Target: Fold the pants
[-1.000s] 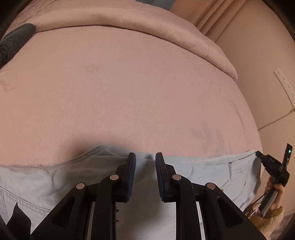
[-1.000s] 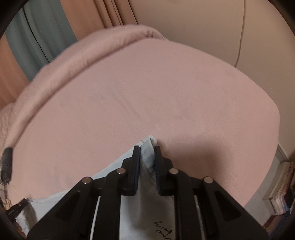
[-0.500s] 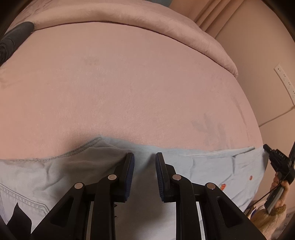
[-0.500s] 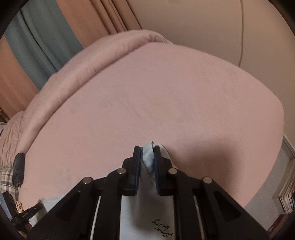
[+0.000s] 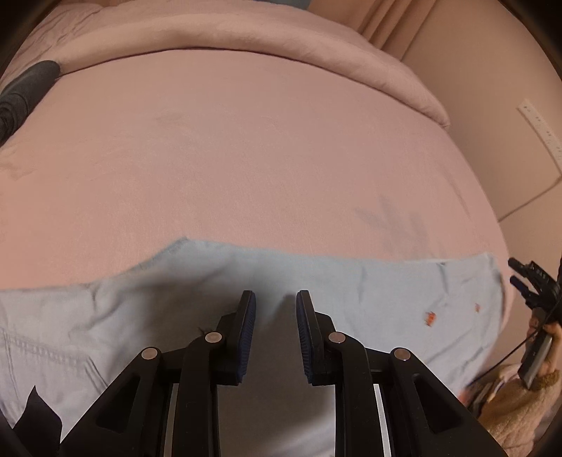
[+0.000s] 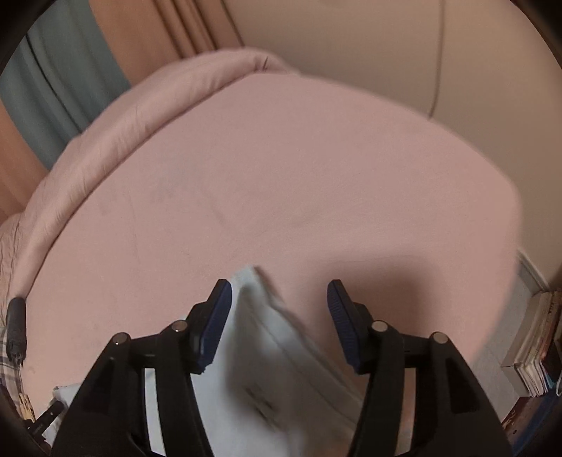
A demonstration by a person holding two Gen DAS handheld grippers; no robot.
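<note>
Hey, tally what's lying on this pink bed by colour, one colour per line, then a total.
Light blue: 1, the pants
Dark grey: 1, a rolled dark item at the far left edge of the pink bed; what it is cannot be told
Pink: 1, the folded-back blanket at the far end
Total: 3

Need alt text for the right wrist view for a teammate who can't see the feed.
The right gripper is opening, its blue-padded black fingers apart around a blurred corner of the pale blue denim pants, which lies against the left pad only. Beyond it spreads a pink bedsheet, with a rolled pink blanket at the far edge.
</note>
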